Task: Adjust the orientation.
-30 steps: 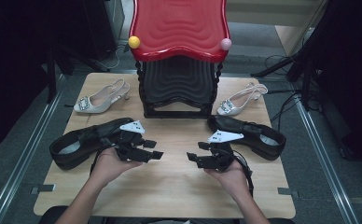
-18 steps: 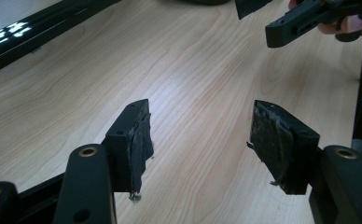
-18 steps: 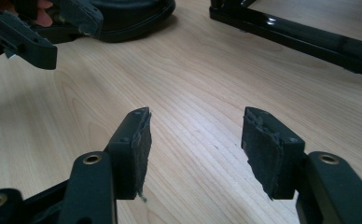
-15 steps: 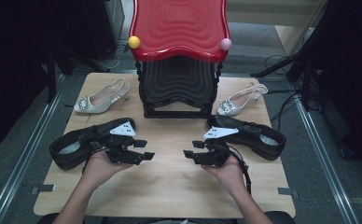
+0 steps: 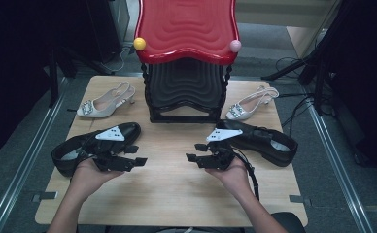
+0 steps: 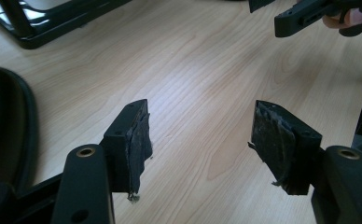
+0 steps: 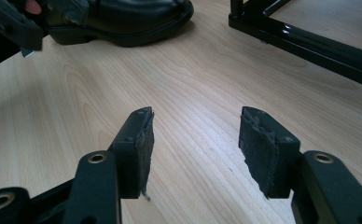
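Observation:
Both hands hold grippers low over the wooden table [image 5: 172, 189], tips facing each other. My left gripper [image 5: 137, 155] is open with nothing between its worn pads [image 6: 137, 140]; its jaws have just been opening, and a black leather shoe [image 5: 72, 150] lies right behind it. My right gripper [image 5: 195, 152] is open too, over bare wood in the right gripper view [image 7: 195, 135]; its jaws have just been closing a little on nothing. A second black shoe [image 5: 269, 141] lies just behind it to the right.
A black rack with a red wavy top [image 5: 186, 34] stands at the back middle, its base bar [image 7: 305, 42] close ahead of the right gripper. White heeled shoes lie on either side of it, one left [image 5: 104, 103] and one right [image 5: 252, 104]. Metal rails [image 5: 26, 160] flank the table.
My left gripper has slid left, away from the table's middle and up against the left black shoe. The right gripper has stayed where it was.

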{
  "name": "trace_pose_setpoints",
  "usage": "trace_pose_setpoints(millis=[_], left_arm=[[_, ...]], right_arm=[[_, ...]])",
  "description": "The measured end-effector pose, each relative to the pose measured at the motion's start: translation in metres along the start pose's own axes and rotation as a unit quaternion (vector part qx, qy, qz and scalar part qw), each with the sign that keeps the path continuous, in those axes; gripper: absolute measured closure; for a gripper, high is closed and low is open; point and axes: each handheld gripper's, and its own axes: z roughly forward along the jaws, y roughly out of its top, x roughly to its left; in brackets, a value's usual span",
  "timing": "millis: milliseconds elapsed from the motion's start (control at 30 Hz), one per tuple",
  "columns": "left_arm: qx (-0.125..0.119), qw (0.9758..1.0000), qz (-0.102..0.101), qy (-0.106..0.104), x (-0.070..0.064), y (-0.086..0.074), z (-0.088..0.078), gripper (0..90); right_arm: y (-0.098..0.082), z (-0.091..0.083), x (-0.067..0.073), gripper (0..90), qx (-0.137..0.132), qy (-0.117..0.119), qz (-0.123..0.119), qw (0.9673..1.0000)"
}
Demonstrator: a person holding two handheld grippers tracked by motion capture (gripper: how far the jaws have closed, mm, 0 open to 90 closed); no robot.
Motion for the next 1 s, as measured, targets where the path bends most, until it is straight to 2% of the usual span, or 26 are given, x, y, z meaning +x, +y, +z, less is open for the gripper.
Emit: trace_pose_setpoints(millis=[233,433,567,733,1000], left_arm=[[0.001,0.9991,-0.013,0.040,0.011,-0.008,-0.022,37.2],[-0.002,0.9983,-0.020,0.055,0.019,-0.014,-0.041,37.2],[-0.010,0.9963,-0.019,0.083,0.026,-0.020,-0.054,35.7],[-0.023,0.9953,-0.039,0.085,0.034,-0.029,-0.066,35.9],[-0.023,0.9927,-0.057,0.104,0.043,-0.036,-0.084,35.9]], right_arm=[[0.002,0.006,0.002,46.2,0.006,0.005,-0.007,0.9999],[0.003,0.013,0.004,46.0,0.012,0.012,-0.013,0.9998],[0.004,0.016,0.006,46.0,0.015,0.015,-0.018,0.9996],[0.006,0.018,0.007,46.0,0.019,0.018,-0.021,0.9994],[0.007,0.023,0.007,46.0,0.027,0.026,-0.022,0.9990]])
